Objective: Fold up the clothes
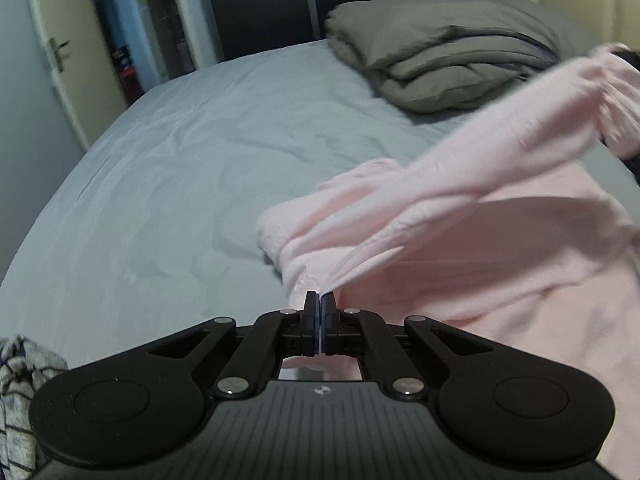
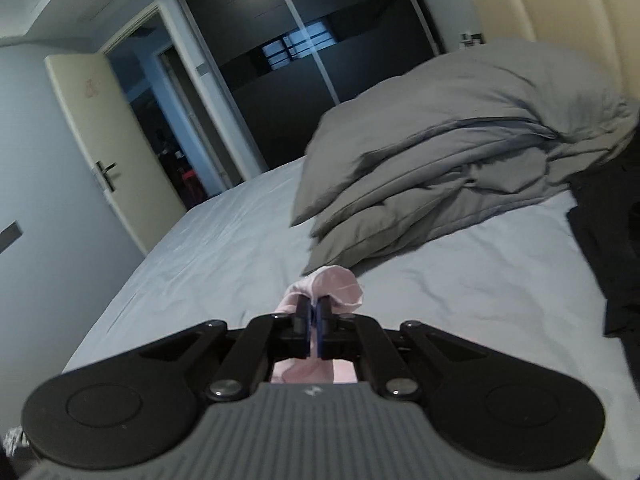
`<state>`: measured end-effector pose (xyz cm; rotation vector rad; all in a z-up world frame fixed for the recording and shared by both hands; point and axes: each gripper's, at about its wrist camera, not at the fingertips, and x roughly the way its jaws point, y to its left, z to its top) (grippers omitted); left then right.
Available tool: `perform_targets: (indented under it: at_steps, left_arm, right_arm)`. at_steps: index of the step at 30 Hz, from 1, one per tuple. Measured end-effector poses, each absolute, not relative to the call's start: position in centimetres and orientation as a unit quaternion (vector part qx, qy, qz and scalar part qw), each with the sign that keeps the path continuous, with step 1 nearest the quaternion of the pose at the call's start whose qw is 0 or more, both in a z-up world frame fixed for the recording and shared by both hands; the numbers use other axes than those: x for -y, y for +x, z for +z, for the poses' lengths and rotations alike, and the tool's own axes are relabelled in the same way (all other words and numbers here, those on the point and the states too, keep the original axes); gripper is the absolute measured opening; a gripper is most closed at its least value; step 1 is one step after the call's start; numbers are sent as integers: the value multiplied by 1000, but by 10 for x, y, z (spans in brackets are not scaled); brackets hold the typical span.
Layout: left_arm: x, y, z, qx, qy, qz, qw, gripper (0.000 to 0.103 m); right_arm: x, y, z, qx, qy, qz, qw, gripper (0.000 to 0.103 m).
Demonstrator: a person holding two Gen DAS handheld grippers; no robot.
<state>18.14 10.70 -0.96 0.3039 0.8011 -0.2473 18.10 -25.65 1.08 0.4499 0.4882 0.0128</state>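
Pink garment [image 1: 460, 248] spread over the near right part of a bed [image 1: 168, 184] covered in pale grey sheet. Left gripper [image 1: 320, 300], fingers pressed together, pinches a gathered edge of the cloth; from there a taut band of fabric rises to the upper right, where its far end blurs. Right gripper [image 2: 314, 308], fingers likewise closed, clamps a bunched pink fold that curls above the tips. Folded grey duvet [image 2: 440, 152] lies further along the mattress; dark clothing [image 2: 608, 248] sits at the right edge; patterned cloth [image 1: 20, 392] lower left
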Motion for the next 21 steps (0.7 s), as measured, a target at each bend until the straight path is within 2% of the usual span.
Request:
perform_targets:
  at_steps: [5, 14, 19, 20, 21]
  left_arm:
    - [-83, 164, -18, -384, 177, -192, 886, 0]
    - [-59, 162, -41, -414, 217, -235, 852, 0]
    - [-65, 167, -37, -419, 185, -244, 855, 2]
    - [-68, 169, -33, -421, 171, -249, 855, 5]
    - [-72, 172, -27, -421, 155, -253, 857, 8]
  right_arm:
    - [275, 181, -5, -264, 208, -54, 940, 3]
    - [292, 186, -64, -361, 165, -113, 911, 3]
    - [308, 188, -88, -402, 196, -114, 887, 10]
    - [310, 187, -89, -403, 199, -114, 886, 12]
    - [311, 186, -88, -402, 199, -115, 886, 20]
